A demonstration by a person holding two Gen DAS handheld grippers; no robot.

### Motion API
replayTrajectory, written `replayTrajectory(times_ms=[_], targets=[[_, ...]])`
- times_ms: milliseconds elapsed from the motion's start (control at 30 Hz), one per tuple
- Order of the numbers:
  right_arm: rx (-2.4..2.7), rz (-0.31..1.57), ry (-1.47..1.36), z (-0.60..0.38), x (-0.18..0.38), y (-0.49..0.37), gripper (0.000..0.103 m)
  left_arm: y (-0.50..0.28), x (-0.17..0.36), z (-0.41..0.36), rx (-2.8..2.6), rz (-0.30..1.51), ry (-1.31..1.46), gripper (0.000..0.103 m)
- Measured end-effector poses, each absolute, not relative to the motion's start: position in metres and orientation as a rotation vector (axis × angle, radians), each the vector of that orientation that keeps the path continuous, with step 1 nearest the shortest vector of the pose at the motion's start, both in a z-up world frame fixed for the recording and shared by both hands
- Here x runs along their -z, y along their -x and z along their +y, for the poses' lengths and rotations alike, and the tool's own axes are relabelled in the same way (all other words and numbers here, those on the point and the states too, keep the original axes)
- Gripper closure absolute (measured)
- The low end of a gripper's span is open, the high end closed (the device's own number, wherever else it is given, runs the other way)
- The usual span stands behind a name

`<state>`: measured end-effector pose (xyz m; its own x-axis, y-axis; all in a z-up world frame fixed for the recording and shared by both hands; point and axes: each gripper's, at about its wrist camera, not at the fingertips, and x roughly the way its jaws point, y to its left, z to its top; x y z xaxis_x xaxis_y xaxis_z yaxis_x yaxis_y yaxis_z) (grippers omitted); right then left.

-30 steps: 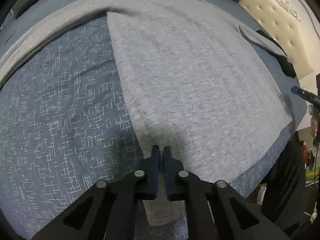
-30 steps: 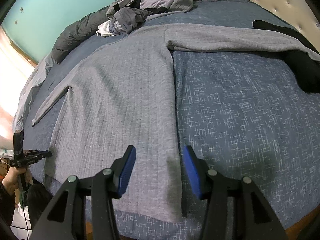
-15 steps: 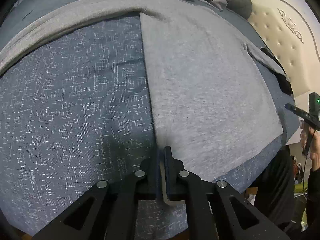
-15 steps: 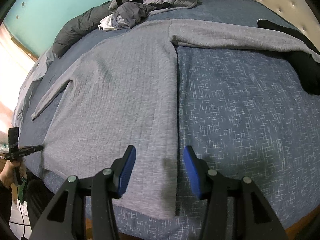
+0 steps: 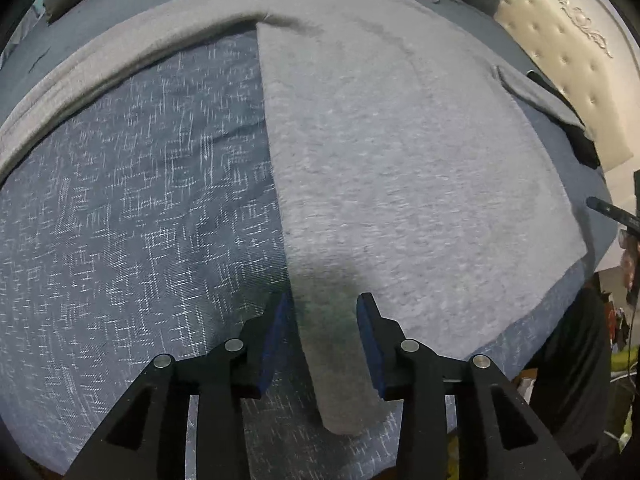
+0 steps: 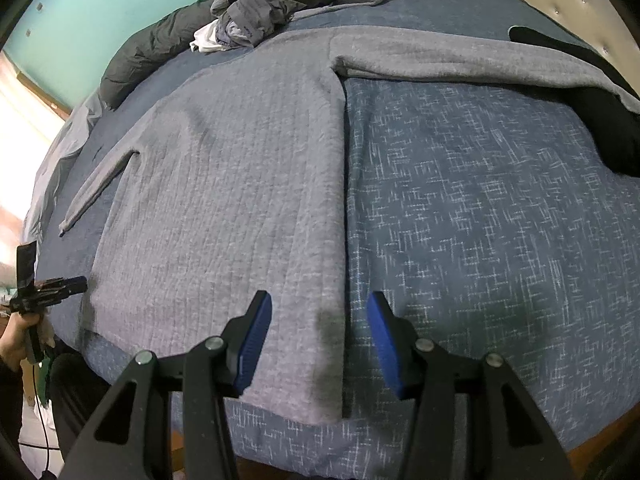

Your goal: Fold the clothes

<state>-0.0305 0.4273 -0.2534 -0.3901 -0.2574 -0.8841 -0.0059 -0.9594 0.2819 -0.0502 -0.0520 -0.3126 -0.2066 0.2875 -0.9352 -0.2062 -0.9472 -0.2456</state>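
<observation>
Your gray sweater (image 6: 224, 208) lies flat on the bed (image 6: 480, 240), body smoothed out, hem along the near edge, both sleeves (image 6: 460, 60) stretched out sideways toward the bed's side edges. It looks like a soft, thick knit: light, limp, not slippery, so it should sag and drape wherever you lift it, and a pinch on a single layer may drag the rest.

Your left gripper (image 5: 322, 340) hangs wide open over one hem corner, holding nothing, its fingers either side of the sweater's side edge. Your right gripper (image 6: 318, 344) is just as wide open and bare over the other hem corner.

Take hold at the corners or seams, where the cloth is doubled.

A heap of other clothes (image 6: 288, 4) sits at the far edge; a black garment (image 6: 600, 120) lies by the headboard (image 5: 560, 52).
</observation>
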Motion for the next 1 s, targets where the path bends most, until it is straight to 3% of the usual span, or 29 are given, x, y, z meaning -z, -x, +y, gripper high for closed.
replayTrajectory(times_ms=[67, 100, 133, 200, 500, 733, 767, 833, 867, 1000], targets=[[2.471, -0.356, -1.641, 0.426, 0.254, 0.031, 0.052, 0.05, 0.315, -0.051, -2.209, -0.08, 1.744, 0.065], [2.47, -0.354, -1.642, 0.425, 0.254, 0.031, 0.052, 0.05, 0.316, -0.05, -2.209, -0.063, 1.741, 0.073], [2.47, -0.352, -1.642, 0.424, 0.254, 0.032, 0.052, 0.049, 0.315, -0.048, -2.212, -0.041, 1.734, 0.087], [2.468, -0.349, -1.645, 0.423, 0.255, 0.032, 0.052, 0.047, 0.31, -0.046, -2.227, -0.003, 1.711, 0.099], [2.463, -0.334, -1.643, 0.418, 0.256, 0.035, 0.052, 0.044, 0.307, -0.08, -2.222, -0.121, 1.738, 0.1], [2.473, -0.342, -1.653, 0.421, 0.255, 0.035, 0.052, 0.051, 0.296, -0.065, -2.251, -0.097, 1.717, 0.097], [2.474, -0.343, -1.654, 0.422, 0.255, 0.034, 0.052, 0.052, 0.292, -0.061, -2.257, -0.09, 1.706, 0.094], [2.477, -0.345, -1.657, 0.422, 0.255, 0.034, 0.052, 0.055, 0.286, -0.052, -2.271, -0.076, 1.683, 0.068], [2.478, -0.347, -1.657, 0.423, 0.255, 0.034, 0.052, 0.057, 0.287, -0.05, -2.269, -0.073, 1.687, 0.063], [2.479, -0.347, -1.644, 0.423, 0.251, 0.032, 0.052, 0.067, 0.292, -0.055, -2.28, -0.037, 1.713, 0.062]])
